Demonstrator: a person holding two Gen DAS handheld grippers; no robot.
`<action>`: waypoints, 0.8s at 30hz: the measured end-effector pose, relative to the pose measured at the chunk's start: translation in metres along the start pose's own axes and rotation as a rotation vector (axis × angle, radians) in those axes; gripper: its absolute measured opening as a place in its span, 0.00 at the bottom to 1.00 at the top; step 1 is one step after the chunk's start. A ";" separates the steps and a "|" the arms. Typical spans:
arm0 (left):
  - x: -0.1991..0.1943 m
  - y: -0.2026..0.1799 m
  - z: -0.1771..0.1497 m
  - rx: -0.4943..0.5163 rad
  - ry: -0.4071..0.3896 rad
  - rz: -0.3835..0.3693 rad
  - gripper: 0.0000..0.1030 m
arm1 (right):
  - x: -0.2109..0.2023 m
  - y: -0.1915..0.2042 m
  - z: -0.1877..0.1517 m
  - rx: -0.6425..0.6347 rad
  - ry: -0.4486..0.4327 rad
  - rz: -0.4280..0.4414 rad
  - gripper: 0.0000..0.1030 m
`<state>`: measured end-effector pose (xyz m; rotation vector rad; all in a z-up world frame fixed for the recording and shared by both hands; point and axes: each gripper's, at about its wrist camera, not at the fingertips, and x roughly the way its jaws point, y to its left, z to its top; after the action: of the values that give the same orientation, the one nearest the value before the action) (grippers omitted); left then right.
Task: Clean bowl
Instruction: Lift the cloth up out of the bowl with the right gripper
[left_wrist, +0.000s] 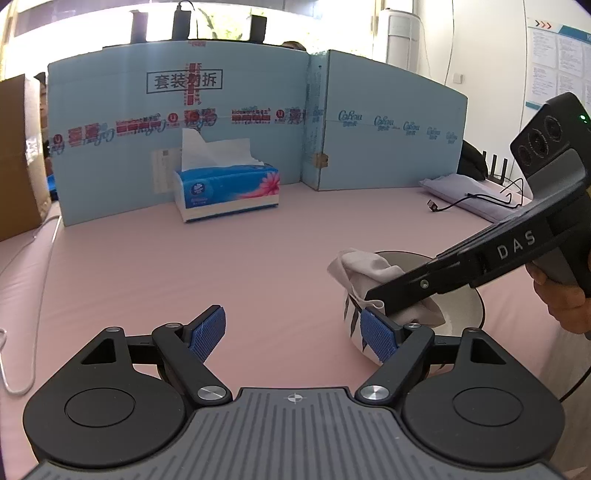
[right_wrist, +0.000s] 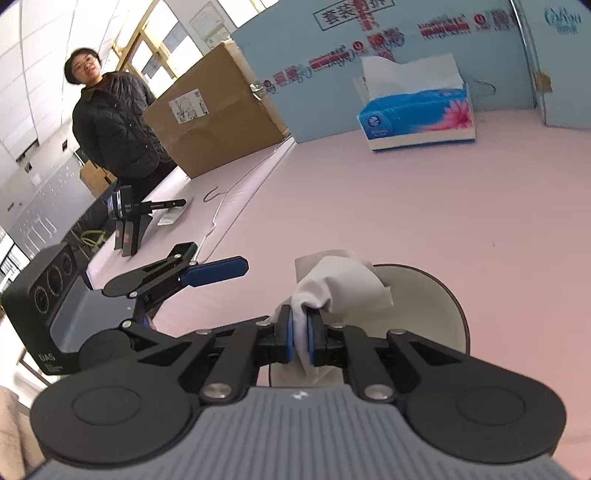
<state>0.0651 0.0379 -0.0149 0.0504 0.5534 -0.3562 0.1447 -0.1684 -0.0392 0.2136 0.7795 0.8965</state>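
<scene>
"DAS" reads on the right claw (right_wrist: 300, 334), clamped on a white cloth (right_wrist: 332, 284) pressed into the bowl (left_wrist: 467, 314); "Cafou" runs along the blue cardboard wall (left_wrist: 388, 147). On the pink bench (left_wrist: 258, 258) stands a tissue box (left_wrist: 227, 192). The left claw (left_wrist: 293, 334) gapes wide, empty, one pad beside the bowl's outer wall.

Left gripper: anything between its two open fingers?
Only bare pink table cover in the left wrist view. The left gripper gapes; the bowl sits beside its right finger, outside the gap.
</scene>
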 end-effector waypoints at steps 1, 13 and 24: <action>-0.001 0.000 0.000 -0.001 0.000 0.003 0.83 | 0.000 0.000 0.000 -0.002 -0.001 -0.003 0.10; -0.009 -0.001 0.002 -0.008 -0.010 0.022 0.83 | -0.011 0.001 -0.018 0.012 -0.017 0.020 0.10; -0.014 -0.018 0.012 0.024 -0.016 0.031 0.83 | -0.033 -0.008 -0.046 0.097 -0.129 0.070 0.10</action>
<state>0.0541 0.0242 0.0031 0.0794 0.5316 -0.3333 0.1052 -0.2056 -0.0583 0.3824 0.6994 0.9027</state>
